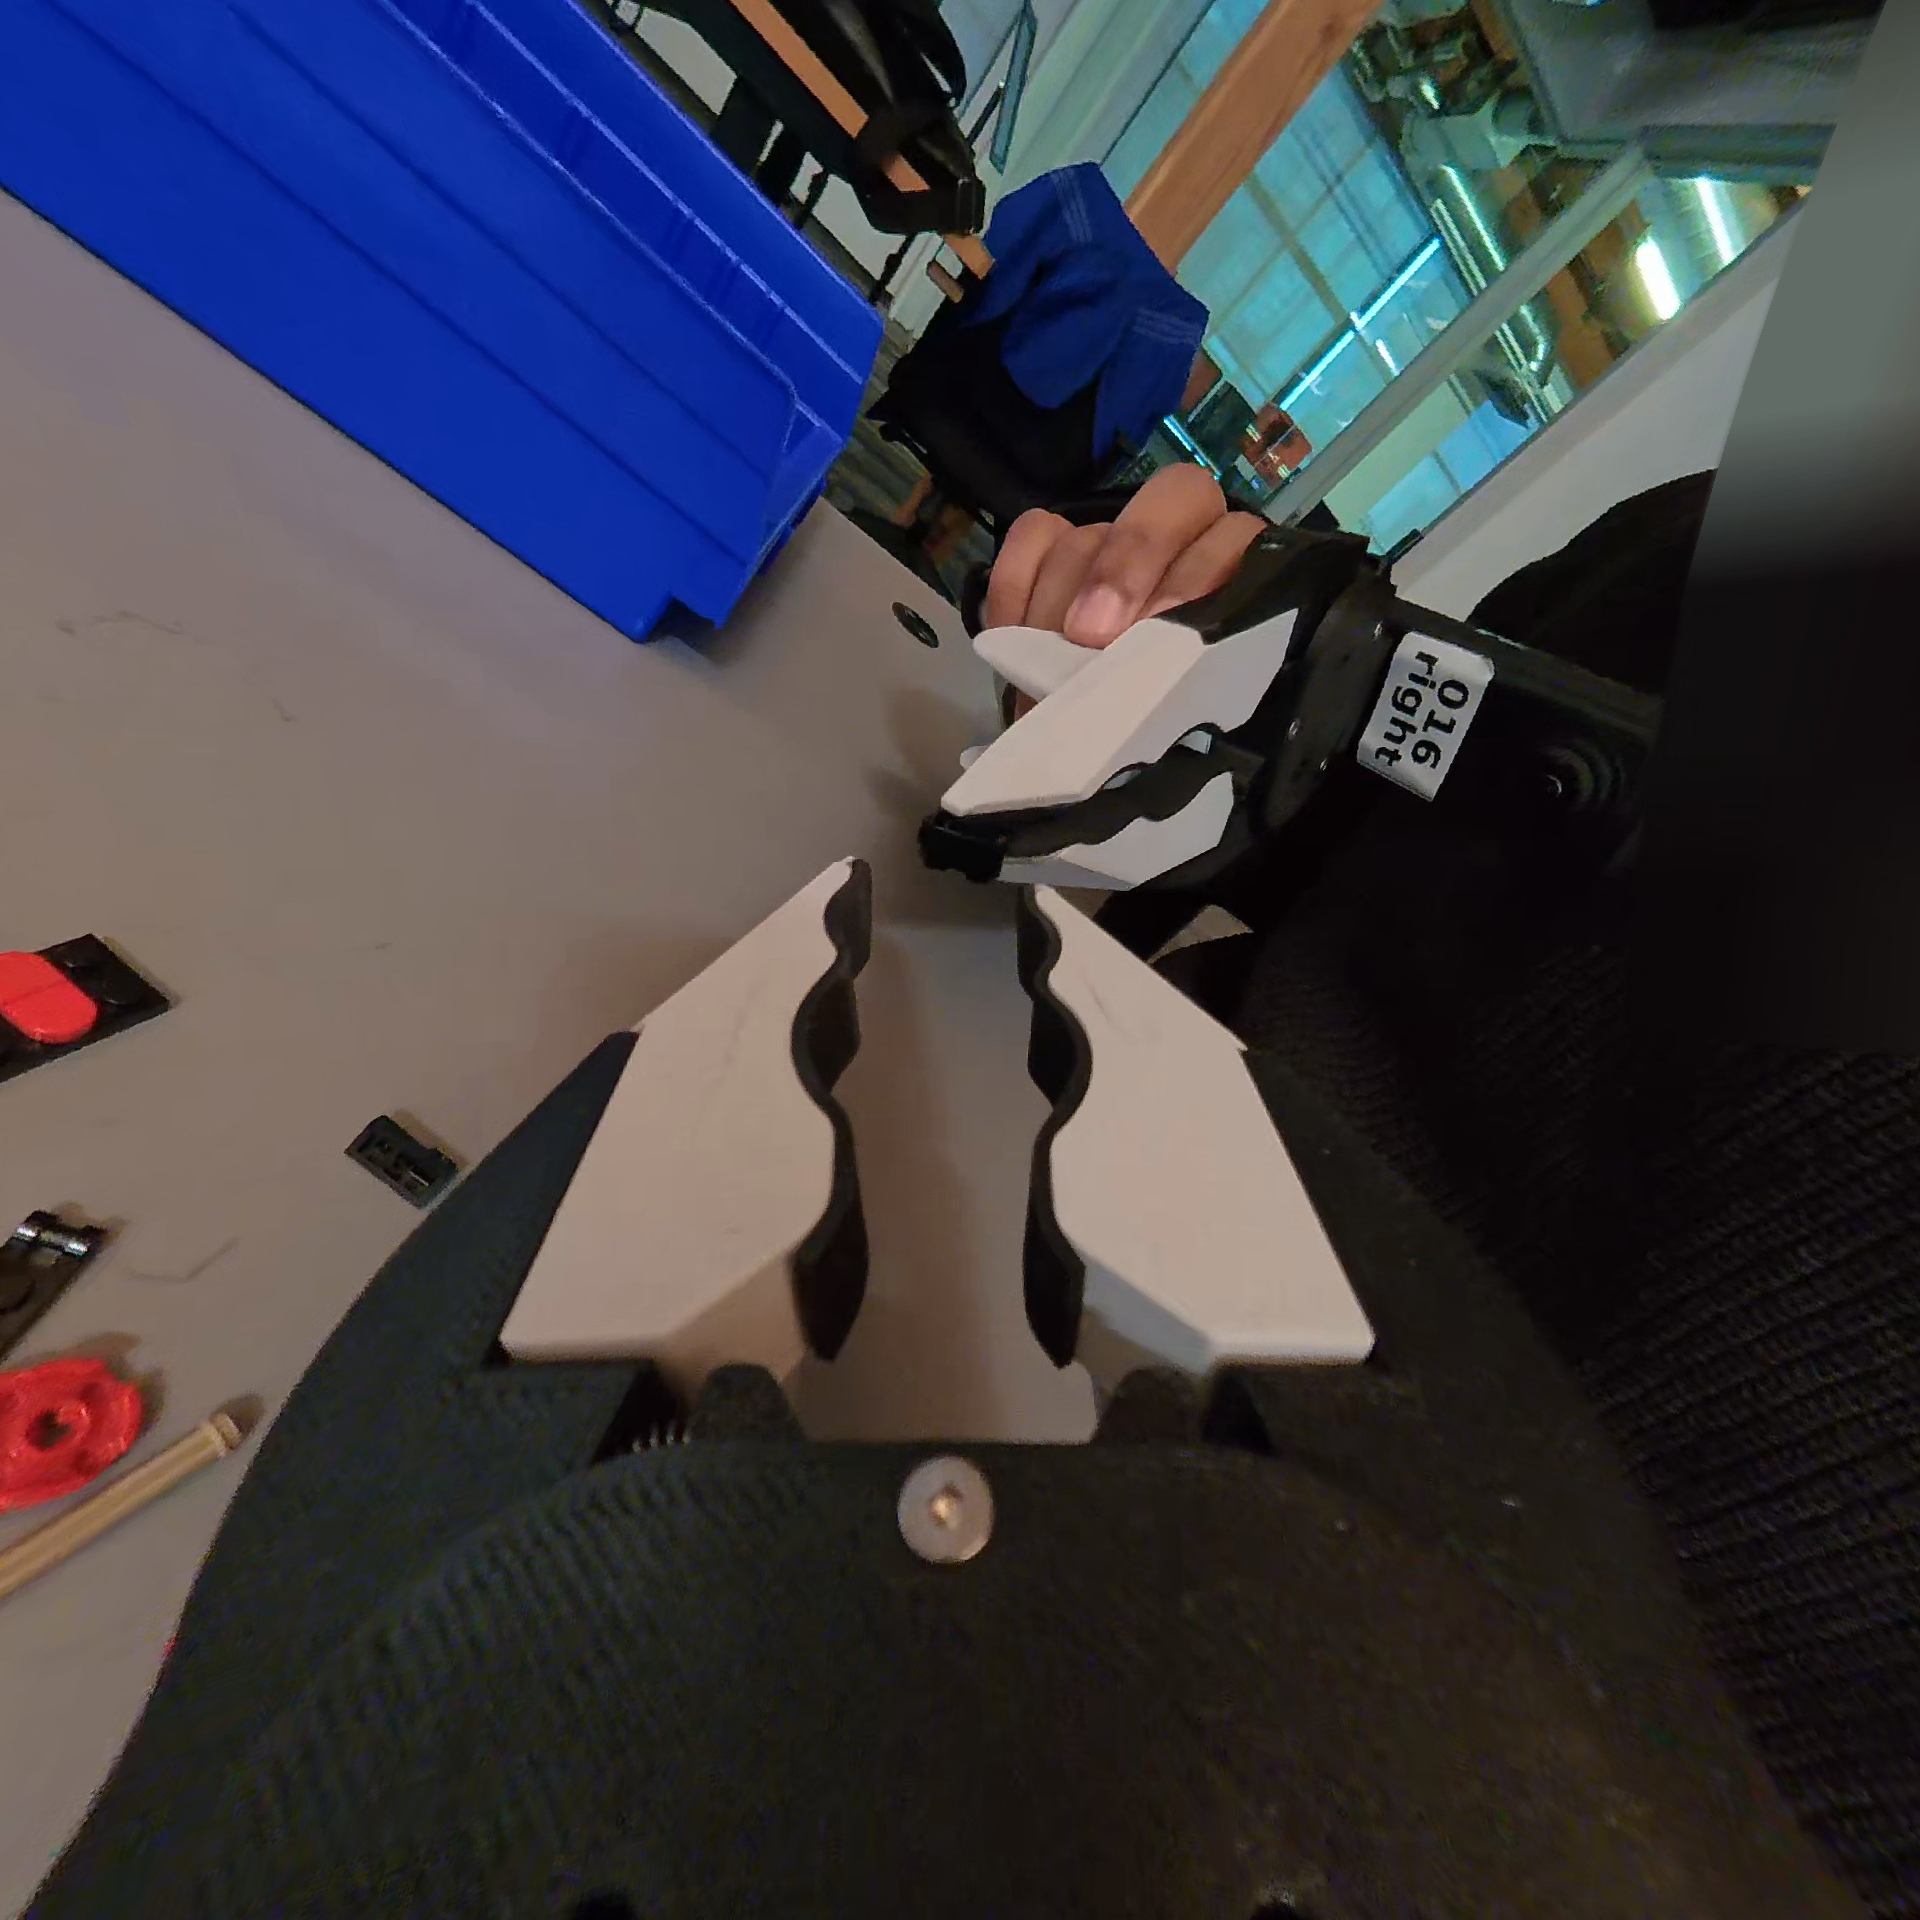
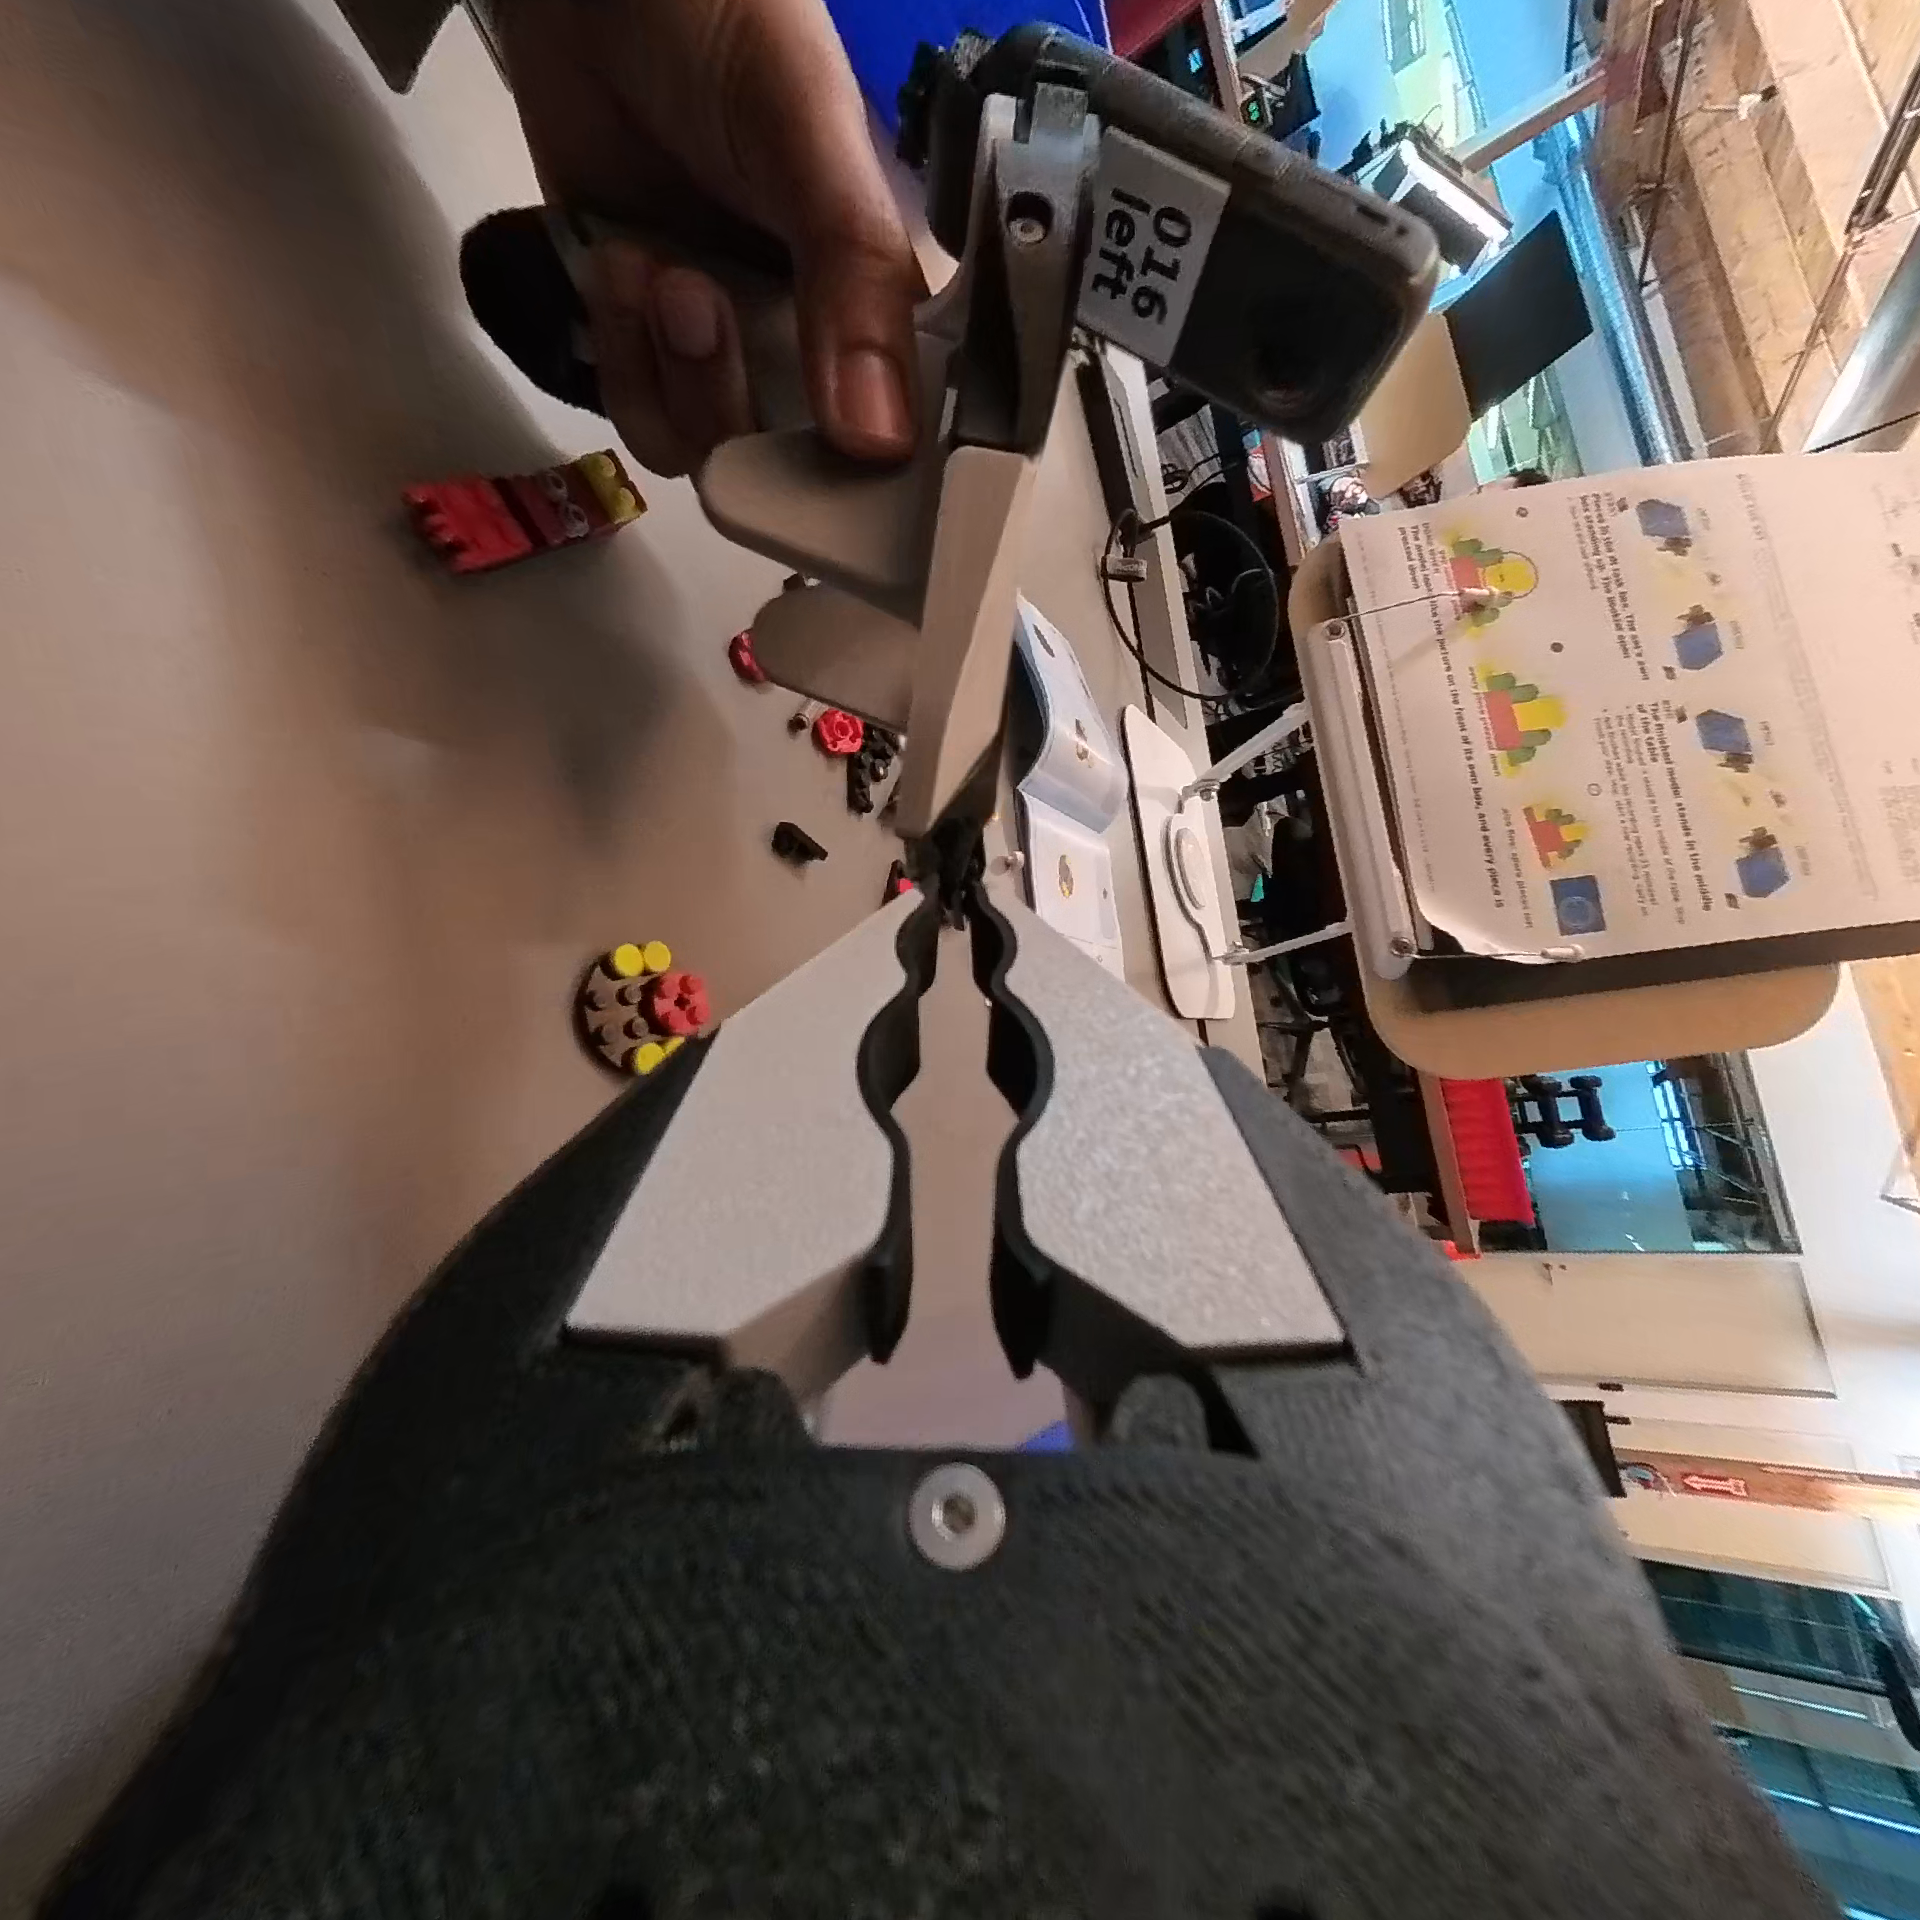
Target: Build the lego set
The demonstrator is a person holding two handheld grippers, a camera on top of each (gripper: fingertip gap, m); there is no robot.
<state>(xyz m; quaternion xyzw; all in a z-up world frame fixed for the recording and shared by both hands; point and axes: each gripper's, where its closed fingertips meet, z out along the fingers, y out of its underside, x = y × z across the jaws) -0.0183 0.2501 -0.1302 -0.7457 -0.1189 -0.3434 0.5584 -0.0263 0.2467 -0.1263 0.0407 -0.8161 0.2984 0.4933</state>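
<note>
My right gripper (image 1: 961,847) is clamped on a small black lego piece (image 1: 951,844) (its long axis unclear), held above the grey surface (image 1: 312,727). My left gripper (image 1: 940,899) stands apart, tips just beside it.

Grey table (image 1: 312,727) bears blue bins (image 1: 468,291) and loose lego pieces (image 2: 644,1008).

1. Left wrist view: sits just behind my left fingers (image 1: 852,935), looking forward, close over the grey counter (image 1: 312,727) toward a blue bin (image 1: 468,312).
2. Right wrist view: behind my right fingers (image 2: 914,935), rolled sideways, facing an instruction sheet (image 2: 1662,707).
3. Shared: the counter patch where both tips meet; each view shows the other gripper.
</note>
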